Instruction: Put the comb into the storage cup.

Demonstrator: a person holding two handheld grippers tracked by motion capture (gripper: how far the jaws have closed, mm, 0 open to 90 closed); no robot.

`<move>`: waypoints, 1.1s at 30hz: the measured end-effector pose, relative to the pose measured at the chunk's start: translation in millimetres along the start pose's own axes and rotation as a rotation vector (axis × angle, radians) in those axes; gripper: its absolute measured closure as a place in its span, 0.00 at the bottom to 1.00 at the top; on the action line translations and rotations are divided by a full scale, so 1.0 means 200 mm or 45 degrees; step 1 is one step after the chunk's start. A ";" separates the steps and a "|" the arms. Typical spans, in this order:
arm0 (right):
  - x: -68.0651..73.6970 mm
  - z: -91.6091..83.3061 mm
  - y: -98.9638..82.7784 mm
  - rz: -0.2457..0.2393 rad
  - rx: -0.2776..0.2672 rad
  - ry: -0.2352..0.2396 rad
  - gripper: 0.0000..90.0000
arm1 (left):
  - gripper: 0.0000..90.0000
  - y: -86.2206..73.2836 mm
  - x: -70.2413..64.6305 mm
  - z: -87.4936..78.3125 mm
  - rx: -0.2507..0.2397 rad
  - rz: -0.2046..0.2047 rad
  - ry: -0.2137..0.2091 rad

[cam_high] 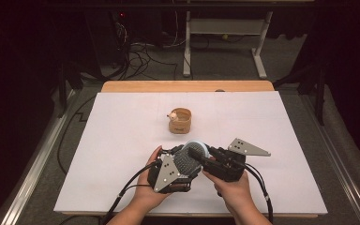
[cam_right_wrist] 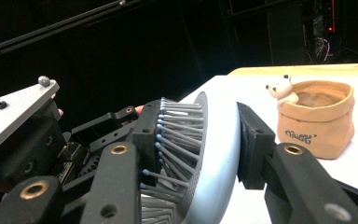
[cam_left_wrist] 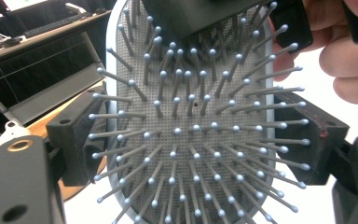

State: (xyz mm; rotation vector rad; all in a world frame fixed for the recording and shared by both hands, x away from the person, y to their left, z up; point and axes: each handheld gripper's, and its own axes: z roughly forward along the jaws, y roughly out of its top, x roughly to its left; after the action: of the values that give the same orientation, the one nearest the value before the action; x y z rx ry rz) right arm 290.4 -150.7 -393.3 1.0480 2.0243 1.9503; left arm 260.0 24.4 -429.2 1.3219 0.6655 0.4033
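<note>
Pale blue paddle hairbrush [cam_high: 191,154] held above white table [cam_high: 122,140], clamped across edges by left gripper [cam_left_wrist: 196,140], clamped bristles-to-back by right gripper [cam_right_wrist: 196,154]. Tan pouch [cam_high: 180,120] beyond, well apart. Handover judged midway; release, placement left.

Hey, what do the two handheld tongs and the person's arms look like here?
Both tongs, left and right, are black, blocky, with brass-ringed holes in the jaws. Each carries a grey three-cornered plate and trails black cables. The forearms are bare, no sleeves showing.
</note>
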 end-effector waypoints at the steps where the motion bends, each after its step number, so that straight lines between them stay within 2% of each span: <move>1: 0.00 0.00 0.00 -0.004 0.000 -0.003 0.68 | 0.22 0.00 0.00 0.00 -0.001 -0.001 -0.002; 8: 0.01 0.00 0.00 -0.005 -0.004 -0.005 0.68 | 0.22 0.00 0.00 0.00 -0.007 -0.020 -0.015; 9: 0.01 0.00 0.00 -0.007 -0.013 -0.002 0.68 | 0.22 0.01 0.01 0.00 -0.009 -0.042 -0.023; 10: 0.01 0.00 0.00 -0.007 -0.013 -0.002 0.68 | 0.21 0.01 0.01 0.00 -0.009 -0.042 -0.023; 11: 0.01 -0.01 0.01 -0.007 -0.025 -0.004 0.68 | 0.19 0.01 0.01 0.00 -0.002 -0.079 -0.027; 19: -0.01 -0.03 0.02 -0.009 -0.050 -0.019 0.68 | 0.16 0.01 0.02 0.01 0.011 -0.116 -0.044; 28: -0.02 -0.05 0.03 -0.035 -0.063 -0.048 0.68 | 0.06 0.01 0.03 0.02 0.020 -0.153 -0.045; 29: -0.02 -0.05 0.04 -0.046 -0.065 -0.055 0.68 | 0.05 0.01 0.04 0.02 0.018 -0.172 -0.050; 33: -0.03 -0.06 0.04 -0.051 -0.070 -0.067 0.68 | 0.02 0.02 0.06 0.02 0.030 -0.196 -0.045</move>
State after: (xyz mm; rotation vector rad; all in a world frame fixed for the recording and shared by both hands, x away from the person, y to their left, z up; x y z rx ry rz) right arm 290.5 -164.6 -385.5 1.0273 1.9383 1.9256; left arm 271.6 29.5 -428.4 1.2877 0.7388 0.2470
